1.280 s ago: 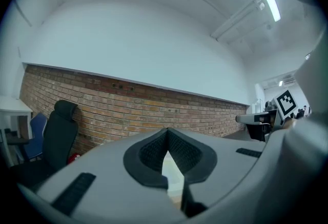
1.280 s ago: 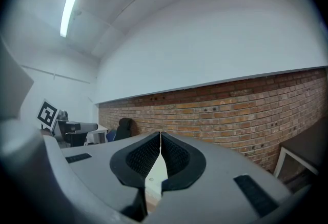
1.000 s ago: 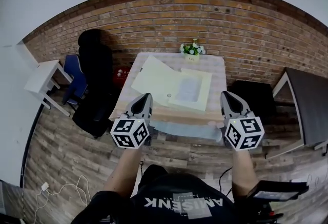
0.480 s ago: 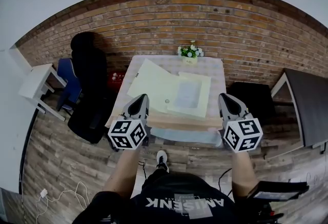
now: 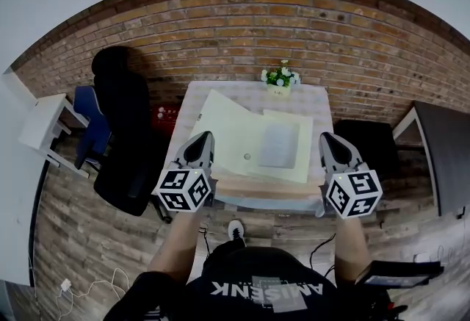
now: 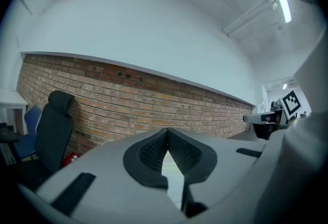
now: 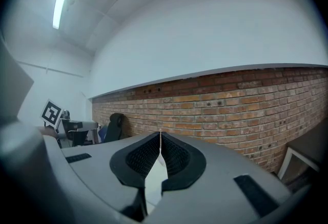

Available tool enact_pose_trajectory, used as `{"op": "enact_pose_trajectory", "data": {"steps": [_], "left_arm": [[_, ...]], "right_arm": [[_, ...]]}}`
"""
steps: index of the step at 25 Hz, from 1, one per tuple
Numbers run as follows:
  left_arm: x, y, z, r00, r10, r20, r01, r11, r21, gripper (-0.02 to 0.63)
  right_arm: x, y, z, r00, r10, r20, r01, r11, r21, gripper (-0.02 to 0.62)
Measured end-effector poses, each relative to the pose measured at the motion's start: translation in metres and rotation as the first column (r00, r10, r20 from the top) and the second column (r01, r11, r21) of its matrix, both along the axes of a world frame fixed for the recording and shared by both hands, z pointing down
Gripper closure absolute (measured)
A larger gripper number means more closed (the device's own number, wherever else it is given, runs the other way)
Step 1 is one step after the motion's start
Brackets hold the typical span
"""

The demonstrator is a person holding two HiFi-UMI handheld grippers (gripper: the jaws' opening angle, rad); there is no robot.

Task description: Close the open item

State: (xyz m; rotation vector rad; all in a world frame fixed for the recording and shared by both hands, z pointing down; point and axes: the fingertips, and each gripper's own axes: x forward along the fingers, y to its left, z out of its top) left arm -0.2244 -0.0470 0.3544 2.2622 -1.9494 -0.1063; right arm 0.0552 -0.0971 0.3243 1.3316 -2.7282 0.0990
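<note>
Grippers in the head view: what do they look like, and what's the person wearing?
Left gripper and right gripper are tapered light-grey shells with black textured jaws, each carrying a white cube of black square markers. The person wears a black top with white lettering.

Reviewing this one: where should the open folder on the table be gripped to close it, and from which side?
Probably the free outer edge of the left cover of the folder, approached from the left by the left gripper, which is shut. That cover lies spread away from the right panel holding the grey sheet, so its outer edge can swing over.
</note>
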Motion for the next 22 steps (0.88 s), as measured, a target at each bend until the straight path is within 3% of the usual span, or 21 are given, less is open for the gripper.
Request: {"op": "enact_pose_trajectory", "data": {"steps": [13, 22], "left_arm": [[-0.064, -0.075, 0.030, 0.997, 0.073, 0.000, -0.073, 0.997, -0.040, 0.592], [-0.135, -0.110, 0.059, 0.999, 0.047, -0.010, -0.048, 0.995, -0.092, 0.591]], "right_arm": [[-0.055, -0.065, 0.018, 0.996, 0.085, -0.033, -0.087, 0.996, -0.038, 0.552], [-0.098, -0.098, 0.026, 0.991, 0.118, -0.062, -0.121, 0.991, -0.049, 0.552]]}}
